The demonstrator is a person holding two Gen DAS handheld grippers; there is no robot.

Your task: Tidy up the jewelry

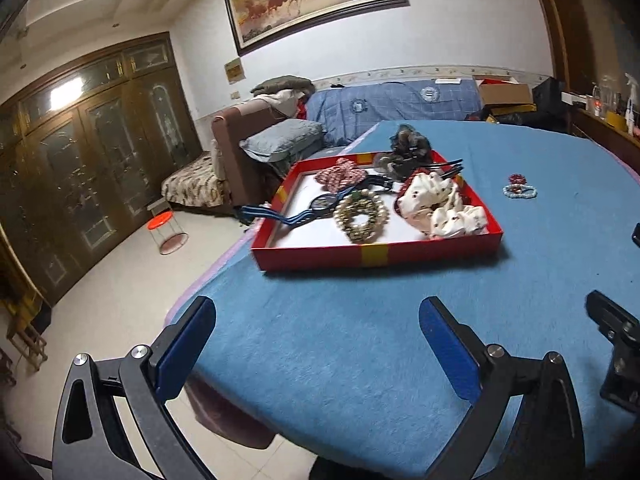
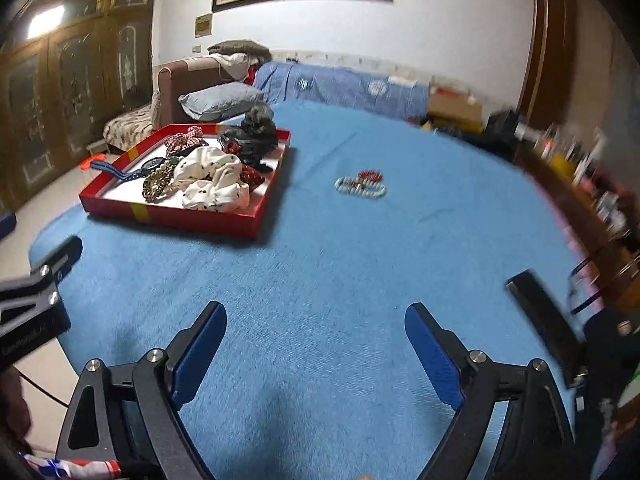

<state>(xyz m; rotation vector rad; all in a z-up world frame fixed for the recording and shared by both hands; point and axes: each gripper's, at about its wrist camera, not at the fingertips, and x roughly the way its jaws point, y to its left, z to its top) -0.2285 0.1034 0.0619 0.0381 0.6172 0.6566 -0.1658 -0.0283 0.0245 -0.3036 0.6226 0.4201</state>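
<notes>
In the left wrist view, the left gripper (image 1: pixel 318 330) is at the bottom of the frame with its two blue-padded fingers wide apart, and nothing is between them; under it there is only the blue blanket (image 1: pixel 360 340). A black part of the right gripper (image 1: pixel 616 344) shows at the right edge of this frame.

In the right wrist view, the right gripper (image 2: pixel 316 336) is also at the bottom centre, with its jaws spread wide and holding nothing.

The red tray (image 1: pixel 376 254) stands on the blanket in the middle of the left wrist view, and in the upper left part of the right wrist view (image 2: pixel 176 214). Inside it lie a pearl bracelet (image 1: pixel 360 216), a cream scrunchie with dark dots (image 1: pixel 444 206), a red and white scrunchie (image 1: pixel 340 174), a dark lace hair piece (image 1: pixel 408 146) at the far side, and a wristwatch with a blue striped strap (image 1: pixel 288 216), whose strap hangs over the left wall of the tray.

Two pieces remain outside the tray, on the blanket to its right: a pale bead bracelet (image 2: pixel 360 190) and a small red bead bracelet (image 2: pixel 370 176), which lie touching each other, well apart from both grippers. In the left wrist view they are at the right of the tray.
</notes>
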